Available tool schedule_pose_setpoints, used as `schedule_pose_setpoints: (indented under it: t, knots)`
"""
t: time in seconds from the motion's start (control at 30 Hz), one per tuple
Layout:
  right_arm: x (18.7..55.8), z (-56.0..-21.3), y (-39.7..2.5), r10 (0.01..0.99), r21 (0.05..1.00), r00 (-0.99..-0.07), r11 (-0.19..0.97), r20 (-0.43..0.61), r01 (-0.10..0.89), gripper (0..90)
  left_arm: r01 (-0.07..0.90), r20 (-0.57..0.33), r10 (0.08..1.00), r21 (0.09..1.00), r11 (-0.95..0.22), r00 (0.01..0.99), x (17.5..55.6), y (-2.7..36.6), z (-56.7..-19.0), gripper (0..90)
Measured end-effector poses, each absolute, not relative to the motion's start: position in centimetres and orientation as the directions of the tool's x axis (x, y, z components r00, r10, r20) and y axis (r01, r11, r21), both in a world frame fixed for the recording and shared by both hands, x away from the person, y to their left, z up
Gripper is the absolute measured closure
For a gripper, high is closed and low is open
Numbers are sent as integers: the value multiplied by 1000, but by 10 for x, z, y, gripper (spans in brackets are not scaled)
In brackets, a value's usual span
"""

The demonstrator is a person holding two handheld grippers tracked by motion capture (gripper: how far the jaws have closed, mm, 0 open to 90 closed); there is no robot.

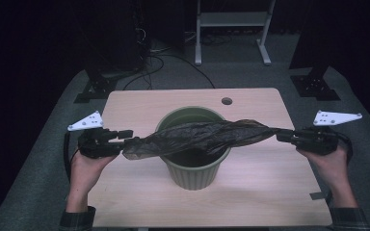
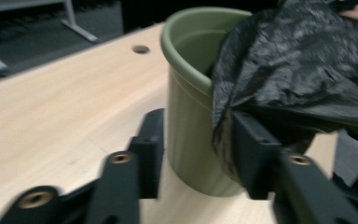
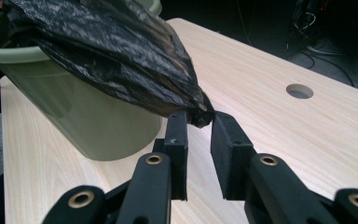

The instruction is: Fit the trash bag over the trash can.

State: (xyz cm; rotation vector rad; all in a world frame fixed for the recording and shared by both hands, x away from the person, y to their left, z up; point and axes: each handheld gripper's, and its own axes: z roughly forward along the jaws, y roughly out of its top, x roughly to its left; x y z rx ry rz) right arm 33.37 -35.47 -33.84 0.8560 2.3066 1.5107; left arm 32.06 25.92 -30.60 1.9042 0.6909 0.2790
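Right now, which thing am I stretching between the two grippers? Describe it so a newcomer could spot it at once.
Start at the pale wooden table, then the green bin standing at its middle. Stretched across the bin's open top is the black plastic bag, running between the left gripper and the right gripper. It is the one dark, crinkled, glossy film here.

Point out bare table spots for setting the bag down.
Free: the table strip before the bin, the back edge around the hole, and both back corners. Crowded: the middle, where the bag spans the bin between each hand-held gripper.
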Motion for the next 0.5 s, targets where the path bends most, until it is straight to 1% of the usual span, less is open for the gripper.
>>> schedule_pose_setpoints:
  t: [0.07,0.23,0.33,0.5]
  knots:
    - [333,-336,-357,601,899,-793,284,103,332,740,320,-99,586,903,-288,805,318,264,-301,434]
    - [331,-331,-363,604,908,-791,268,103,323,713,287,-62,604,915,-284,795,310,276,-289,317]
    - [330,-324,-362,598,916,-795,258,99,308,685,261,-41,611,925,-276,791,304,282,-275,282]
    - [331,-311,-348,577,930,-814,256,72,264,646,223,-22,583,935,-275,812,301,273,-258,248]
